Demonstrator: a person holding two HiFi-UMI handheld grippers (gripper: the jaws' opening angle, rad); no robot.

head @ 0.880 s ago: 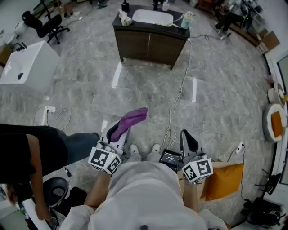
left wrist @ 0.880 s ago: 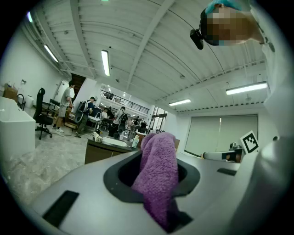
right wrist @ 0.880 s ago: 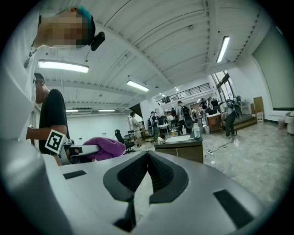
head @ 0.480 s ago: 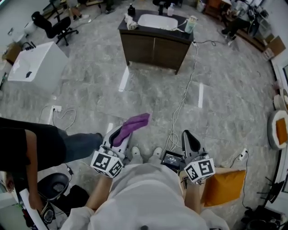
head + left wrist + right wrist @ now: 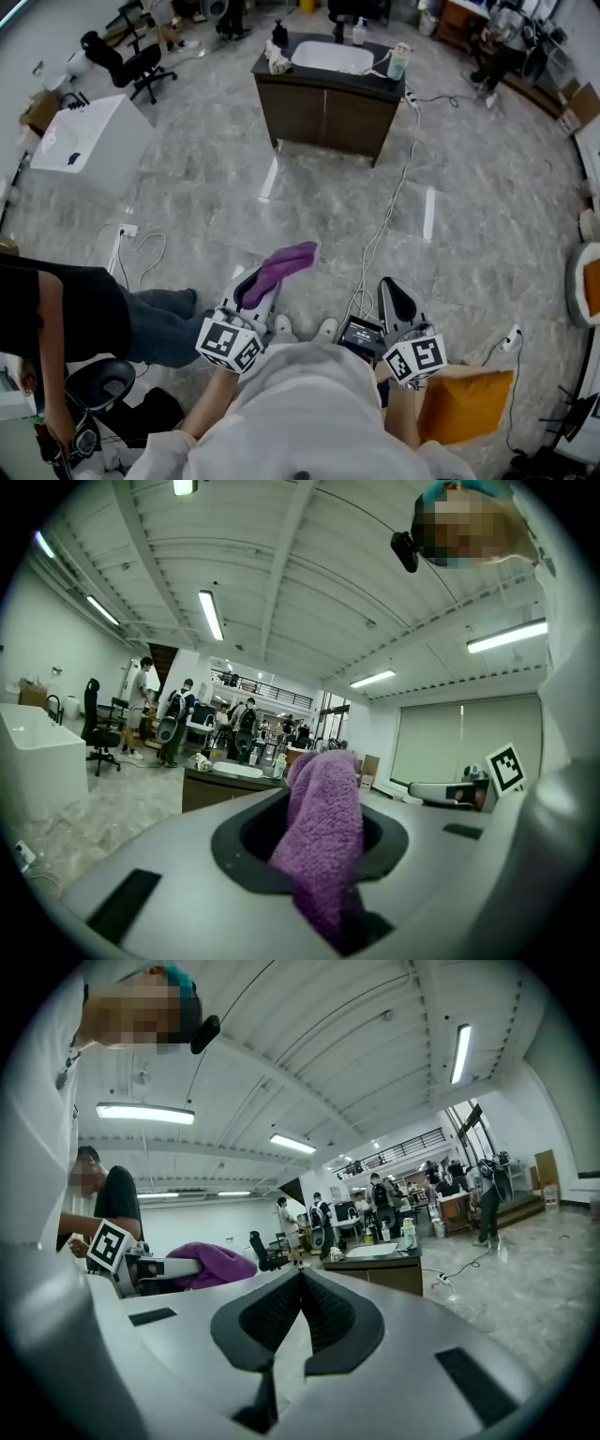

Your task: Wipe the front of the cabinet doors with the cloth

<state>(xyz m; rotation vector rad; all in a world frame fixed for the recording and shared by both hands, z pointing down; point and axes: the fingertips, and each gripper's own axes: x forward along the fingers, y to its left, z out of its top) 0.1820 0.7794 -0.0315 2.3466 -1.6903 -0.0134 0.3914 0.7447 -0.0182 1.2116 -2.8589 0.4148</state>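
Note:
A purple cloth (image 5: 279, 266) sticks out forward from my left gripper (image 5: 251, 284), whose jaws are shut on it; in the left gripper view the cloth (image 5: 323, 841) fills the gap between them. My right gripper (image 5: 396, 298) is shut and holds nothing, its pads meeting (image 5: 298, 1309). The dark brown cabinet (image 5: 323, 113) with two front doors and a white sink on top stands well ahead across the floor, also seen as the cabinet (image 5: 386, 1274) and the cabinet (image 5: 216, 787). Both grippers are held near my body, far from it.
A white cable (image 5: 386, 217) runs over the grey floor from the cabinet toward my feet. A white box (image 5: 89, 139) and an office chair (image 5: 127, 58) stand at the left. A person in black (image 5: 66, 314) crouches at my left. An orange cushion (image 5: 466, 404) lies at my right.
The cabinet has shifted slightly lower and nearer in the head view. Both grippers keep their pose, the cloth still in the left one.

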